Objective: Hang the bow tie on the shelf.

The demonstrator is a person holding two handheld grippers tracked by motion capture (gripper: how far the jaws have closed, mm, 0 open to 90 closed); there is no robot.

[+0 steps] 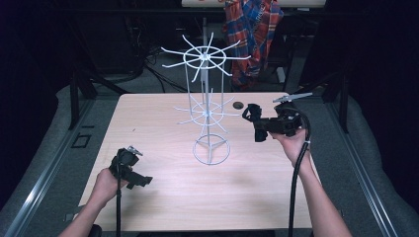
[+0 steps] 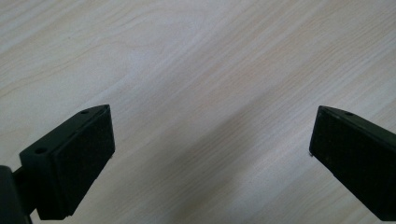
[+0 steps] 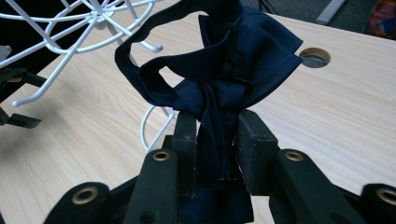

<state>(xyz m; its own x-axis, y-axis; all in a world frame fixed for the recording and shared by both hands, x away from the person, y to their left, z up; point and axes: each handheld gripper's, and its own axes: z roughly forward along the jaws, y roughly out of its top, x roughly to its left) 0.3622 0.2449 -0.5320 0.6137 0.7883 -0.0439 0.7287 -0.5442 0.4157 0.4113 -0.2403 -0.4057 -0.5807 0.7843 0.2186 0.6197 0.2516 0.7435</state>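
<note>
Your right gripper (image 3: pixel 212 135) is clenched on a dark blue bow tie (image 3: pixel 219 65), holding it in the air just to the right of the white wire rack (image 1: pixel 207 106), about level with the rack's lower ring of prongs. The pads pinch a bunched fold of cloth, while the strap loop (image 3: pixel 140 60) hangs free on the rack side, close to a prong tip. That loose loop looks like the main risk: if you swing in quickly, it could snag on the wrong prong or slide off a tip before it seats. The rack seems light on its small round base (image 1: pixel 211 150), so a sideways push from the tie or your jaws may tip or spin it. Your left gripper (image 1: pixel 132 174) rests released, jaws wide apart over bare table (image 2: pixel 201 60), well to the left of the rack, too far to steady it.
</note>
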